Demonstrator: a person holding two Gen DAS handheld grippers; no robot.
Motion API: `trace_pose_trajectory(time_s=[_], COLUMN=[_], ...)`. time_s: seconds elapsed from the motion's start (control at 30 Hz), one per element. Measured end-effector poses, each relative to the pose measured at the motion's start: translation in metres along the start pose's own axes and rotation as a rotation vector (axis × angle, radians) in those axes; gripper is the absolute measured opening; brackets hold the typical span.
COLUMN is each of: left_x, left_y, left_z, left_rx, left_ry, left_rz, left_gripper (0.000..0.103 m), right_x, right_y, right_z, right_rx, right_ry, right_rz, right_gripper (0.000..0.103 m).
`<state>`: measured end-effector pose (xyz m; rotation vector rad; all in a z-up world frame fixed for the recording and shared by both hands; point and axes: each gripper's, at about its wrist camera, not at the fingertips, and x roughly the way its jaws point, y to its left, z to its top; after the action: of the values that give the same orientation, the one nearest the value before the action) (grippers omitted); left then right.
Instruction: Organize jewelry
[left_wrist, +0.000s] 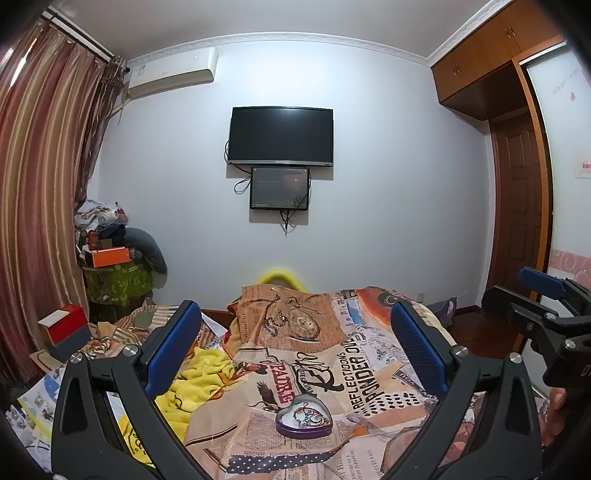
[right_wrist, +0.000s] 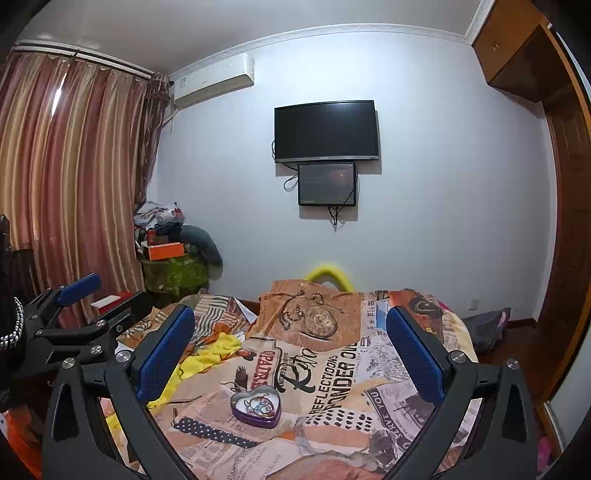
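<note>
A purple heart-shaped tin (left_wrist: 304, 416) lies open on the printed bedspread, with a tangle of beaded jewelry (left_wrist: 309, 413) inside it. The right wrist view shows the same tin (right_wrist: 256, 406) and its jewelry (right_wrist: 260, 403). My left gripper (left_wrist: 295, 339) hovers above and behind the tin, jaws wide open and empty. My right gripper (right_wrist: 290, 339) is likewise open and empty, with the tin low between its fingers. Each gripper appears at the edge of the other's view: the right gripper (left_wrist: 543, 291) and the left gripper (right_wrist: 85, 295).
The bedspread (left_wrist: 332, 362) covers the bed, with a yellow cloth (left_wrist: 195, 391) bunched at the left. A red and white box (left_wrist: 64, 325) sits at the bed's left edge. Clutter is piled in the corner (left_wrist: 110, 258) by the curtain. A hand (left_wrist: 554, 413) shows at the right.
</note>
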<state>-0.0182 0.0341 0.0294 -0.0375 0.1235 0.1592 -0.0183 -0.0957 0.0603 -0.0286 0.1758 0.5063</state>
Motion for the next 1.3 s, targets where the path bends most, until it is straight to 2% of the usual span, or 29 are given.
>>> trace_pose_trajectory(time_s=[0.77,1.3], left_x=[0.004,0.006], left_y=[0.008,0.013], left_z=[-0.006,-0.006], left_rx=[-0.020,-0.034], left_ry=[0.019,0.031], left_rz=[0.001,-0.034], left_gripper=[0.103,0.103], right_x=[0.004,0.005], right_y=[-0.001,-0.002], right_z=[-0.002,-0.002], right_rx=[0.005,0.008], right_ry=[0.019,0.018], right_rz=[0.002,0.006], right_gripper=[0.103,0.103])
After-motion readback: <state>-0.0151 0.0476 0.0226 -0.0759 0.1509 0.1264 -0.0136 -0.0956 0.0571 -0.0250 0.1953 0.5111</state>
